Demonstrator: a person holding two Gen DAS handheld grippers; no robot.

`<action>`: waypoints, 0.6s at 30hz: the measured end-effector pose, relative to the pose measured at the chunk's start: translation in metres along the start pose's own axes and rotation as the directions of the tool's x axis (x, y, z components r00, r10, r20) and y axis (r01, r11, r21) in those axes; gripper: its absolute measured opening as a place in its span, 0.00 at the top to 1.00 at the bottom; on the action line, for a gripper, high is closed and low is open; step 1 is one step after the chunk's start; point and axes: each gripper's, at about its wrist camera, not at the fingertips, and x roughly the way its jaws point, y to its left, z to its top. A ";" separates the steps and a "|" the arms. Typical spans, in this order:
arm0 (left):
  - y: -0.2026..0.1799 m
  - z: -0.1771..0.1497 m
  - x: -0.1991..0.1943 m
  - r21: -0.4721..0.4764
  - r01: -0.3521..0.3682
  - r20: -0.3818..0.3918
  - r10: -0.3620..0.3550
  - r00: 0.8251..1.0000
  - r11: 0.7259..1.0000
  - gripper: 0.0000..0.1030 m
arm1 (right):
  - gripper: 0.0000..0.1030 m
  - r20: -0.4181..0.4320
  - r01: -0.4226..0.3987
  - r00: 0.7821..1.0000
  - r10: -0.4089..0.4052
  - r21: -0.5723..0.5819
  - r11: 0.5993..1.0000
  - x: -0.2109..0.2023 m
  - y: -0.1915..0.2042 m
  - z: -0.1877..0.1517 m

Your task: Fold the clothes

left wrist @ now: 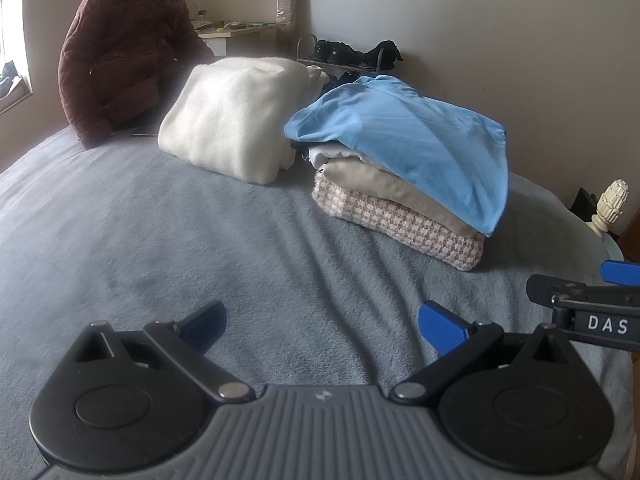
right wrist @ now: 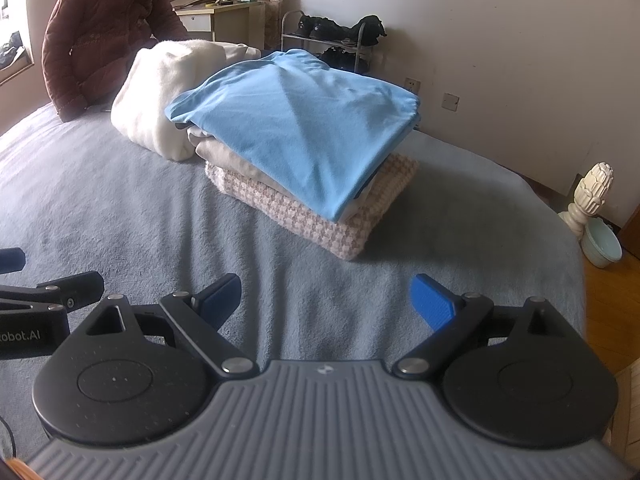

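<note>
Cream bundle (right wrist: 160, 96) beside folded stack (right wrist: 304, 184)

1. A bed (right wrist: 120, 216) with a grey-blue cover fills the foreground.
2. Off-white walls (right wrist: 500, 40) rise behind it, with two sockets (right wrist: 412, 85) low down.
3. A shoe rack (right wrist: 320, 40) stands against the wall past the bed's far edge.
4. A pale desk (right wrist: 216, 16) sits in the far corner.
5. A window (left wrist: 10, 72) gives daylight at the left.
6. A wood floor (right wrist: 608, 304) shows at the right, beside a carved bedpost (right wrist: 588, 196).
</note>
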 end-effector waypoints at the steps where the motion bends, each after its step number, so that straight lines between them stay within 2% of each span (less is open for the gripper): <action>1: 0.000 0.000 0.000 -0.001 0.000 0.000 0.000 1.000 1.000 0.00 | 0.11 0.000 0.000 1.000 0.000 0.000 1.000 0.000 0.000 0.000; 18: -0.001 0.000 0.001 -0.003 0.001 -0.007 -0.001 1.000 1.000 0.00 | 0.11 -0.003 -0.001 1.000 0.001 0.004 1.000 0.001 -0.001 0.001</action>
